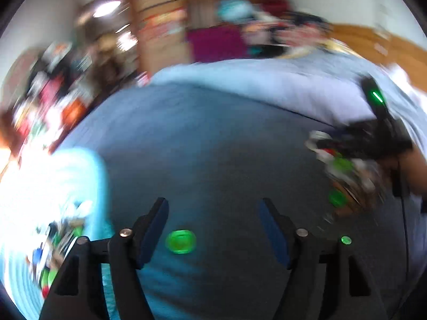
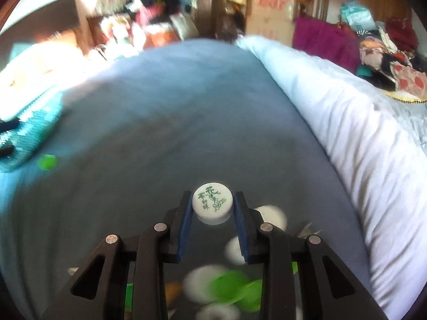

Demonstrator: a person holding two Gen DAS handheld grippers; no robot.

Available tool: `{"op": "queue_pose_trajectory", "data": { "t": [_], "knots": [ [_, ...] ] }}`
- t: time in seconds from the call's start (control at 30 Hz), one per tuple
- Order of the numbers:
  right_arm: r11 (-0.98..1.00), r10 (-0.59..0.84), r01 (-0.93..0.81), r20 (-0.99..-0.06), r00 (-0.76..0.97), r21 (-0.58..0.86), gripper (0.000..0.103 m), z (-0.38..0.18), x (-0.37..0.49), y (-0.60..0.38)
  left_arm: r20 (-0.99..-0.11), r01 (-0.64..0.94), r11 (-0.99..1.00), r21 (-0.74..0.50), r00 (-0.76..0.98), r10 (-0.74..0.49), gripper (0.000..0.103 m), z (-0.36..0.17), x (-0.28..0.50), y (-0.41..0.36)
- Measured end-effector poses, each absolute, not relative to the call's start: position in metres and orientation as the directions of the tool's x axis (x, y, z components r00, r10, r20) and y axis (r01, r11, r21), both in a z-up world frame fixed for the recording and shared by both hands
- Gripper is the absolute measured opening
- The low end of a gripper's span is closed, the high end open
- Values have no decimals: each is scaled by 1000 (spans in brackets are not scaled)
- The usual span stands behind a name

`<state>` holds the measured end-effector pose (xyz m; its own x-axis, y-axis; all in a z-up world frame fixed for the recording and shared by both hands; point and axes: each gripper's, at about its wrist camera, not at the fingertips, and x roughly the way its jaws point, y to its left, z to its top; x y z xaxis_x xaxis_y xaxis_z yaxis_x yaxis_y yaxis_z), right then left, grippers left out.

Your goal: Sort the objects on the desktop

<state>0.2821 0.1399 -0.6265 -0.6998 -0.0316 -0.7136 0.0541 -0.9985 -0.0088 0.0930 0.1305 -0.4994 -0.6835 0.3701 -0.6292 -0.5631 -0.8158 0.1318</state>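
- Right gripper: black rigid linkage with blue pads, pinching a white bottle cap between its fingertips. The cap is a short round disc with a smooth top printed in green characters; both pads press on its ribless side wall.
- Left gripper: same black frame and blue pads, jaws spread wide with nothing between the pads.
- Green bottle cap: round, glossy, translucent green, lying flat on the blue sheet in the gap between the left gripper's spread jaws; neither pad touches it.
- Supporting surface: a bed-like surface, not a desk, covered with a smooth grey-blue sheet, slightly creased.
- Pile of caps: white and green round caps, blurred, lying on the sheet under the right gripper, near the near edge of that view.
- White quilt: soft, folded, wrinkled fabric running along the right side of the sheet.
- Turquoise basket: ribbed, woven-looking wall at the left edge of the sheet, holding mixed small items; details too blurred to tell.
- In the left wrist view the right gripper shows at the right edge, above the pile of caps.
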Motion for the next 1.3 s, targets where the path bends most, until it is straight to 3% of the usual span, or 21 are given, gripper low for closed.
{"op": "queue_pose_trajectory", "data": {
  "t": [0.07,0.17,0.5,0.57,0.6,0.63,0.9,1.07,1.3],
  "knots": [
    [-997,-75,71,-701,-709,35,29,-623,301,124,-663,-592,-795,131,-649,373,73,-516,97,140],
    [-988,-148,79,-680,-718,131,29,-624,327,108,-692,-508,-860,52,-639,336,73,-537,77,129],
    [-966,-200,21,-689,-697,259,30,-663,362,87,-754,-389,-921,21,-611,240,74,-572,19,121],
    [-964,-202,17,-684,-701,267,30,-666,361,86,-773,-393,-919,27,-592,230,57,-580,10,128],
    [-964,-199,14,-683,-703,267,30,-667,360,86,-785,-386,-922,33,-581,216,32,-585,5,130],
    [-964,-195,10,-679,-707,265,30,-667,361,86,-788,-393,-919,29,-574,221,31,-586,5,134],
    [-965,-169,-11,-654,-738,262,30,-656,367,85,-725,-463,-886,12,-615,311,30,-558,17,148],
    [-979,-103,-30,-624,-774,200,30,-618,375,79,-642,-519,-852,72,-678,359,31,-506,51,164],
    [-988,-53,-36,-559,-828,147,30,-547,380,52,-539,-435,-897,75,-775,331,31,-428,67,132]
  ]
}}
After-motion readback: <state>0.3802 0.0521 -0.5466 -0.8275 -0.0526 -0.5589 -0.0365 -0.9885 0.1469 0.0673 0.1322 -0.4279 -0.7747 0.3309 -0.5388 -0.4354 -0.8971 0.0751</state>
